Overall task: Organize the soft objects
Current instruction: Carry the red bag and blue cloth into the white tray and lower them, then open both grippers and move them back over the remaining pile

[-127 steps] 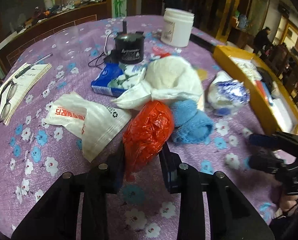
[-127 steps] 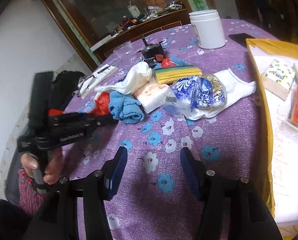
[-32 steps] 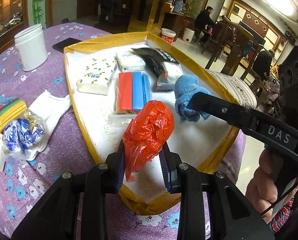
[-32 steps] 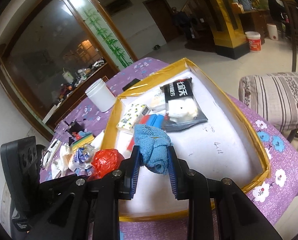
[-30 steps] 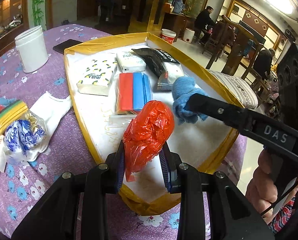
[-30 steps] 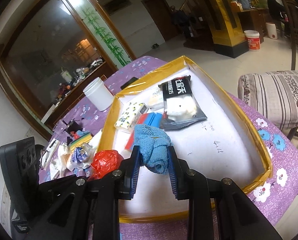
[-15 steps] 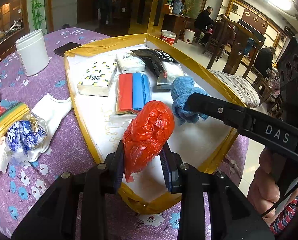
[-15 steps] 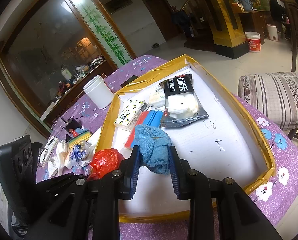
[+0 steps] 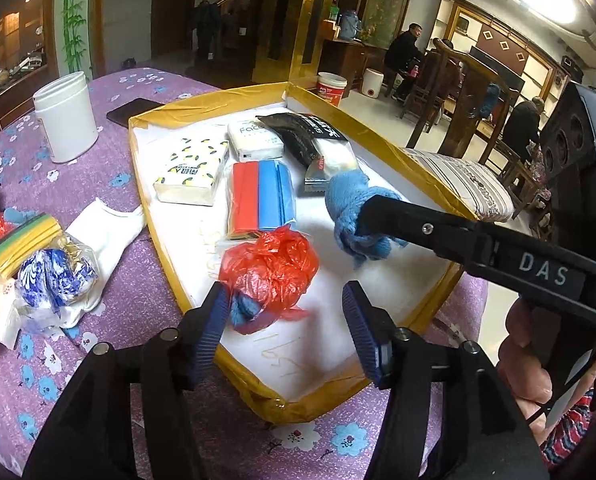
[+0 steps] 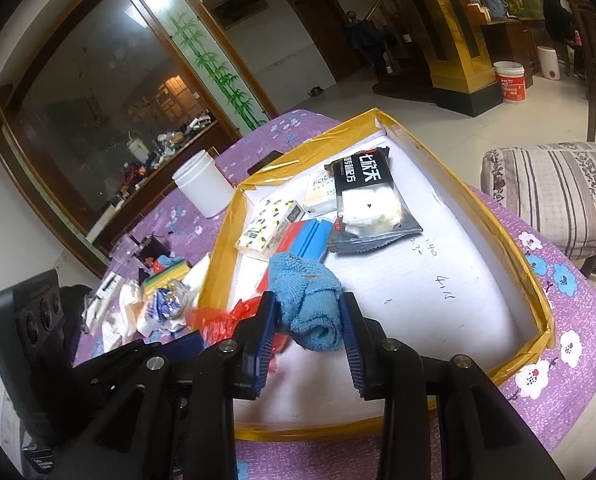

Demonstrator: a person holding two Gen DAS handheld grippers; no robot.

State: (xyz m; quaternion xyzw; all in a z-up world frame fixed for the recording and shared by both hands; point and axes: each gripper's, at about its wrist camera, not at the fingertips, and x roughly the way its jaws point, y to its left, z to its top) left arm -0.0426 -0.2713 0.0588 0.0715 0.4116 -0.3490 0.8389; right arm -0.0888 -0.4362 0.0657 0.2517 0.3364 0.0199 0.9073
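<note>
My left gripper (image 9: 286,304) is opening, its jaws wide apart over the near corner of the yellow-rimmed tray (image 9: 378,136). The crumpled red plastic bag (image 9: 270,268) lies loose on the tray's white floor. It rests against the left pad, and the right pad is clear of it. My right gripper (image 10: 308,308) holds the rolled blue towel (image 10: 310,304) between its pads just above the tray floor. Its jaws are opening, but the towel still fills the gap. From the left wrist, the towel (image 9: 350,200) bulges at that gripper's tip, to the right of the red bag.
The tray holds a lemon-print tissue pack (image 9: 192,172), a red and blue pack (image 9: 262,196) and a black packet (image 9: 310,136). On the purple flowered cloth sit a white jar (image 9: 66,120), a phone (image 9: 134,110), a white sock (image 9: 106,224) and a blue-white bag (image 9: 54,276). A striped cushion (image 9: 466,184) lies beyond.
The left jaws have sprung apart and the red bag has dropped from them onto the tray floor. The right jaws have widened a little around the blue towel.
</note>
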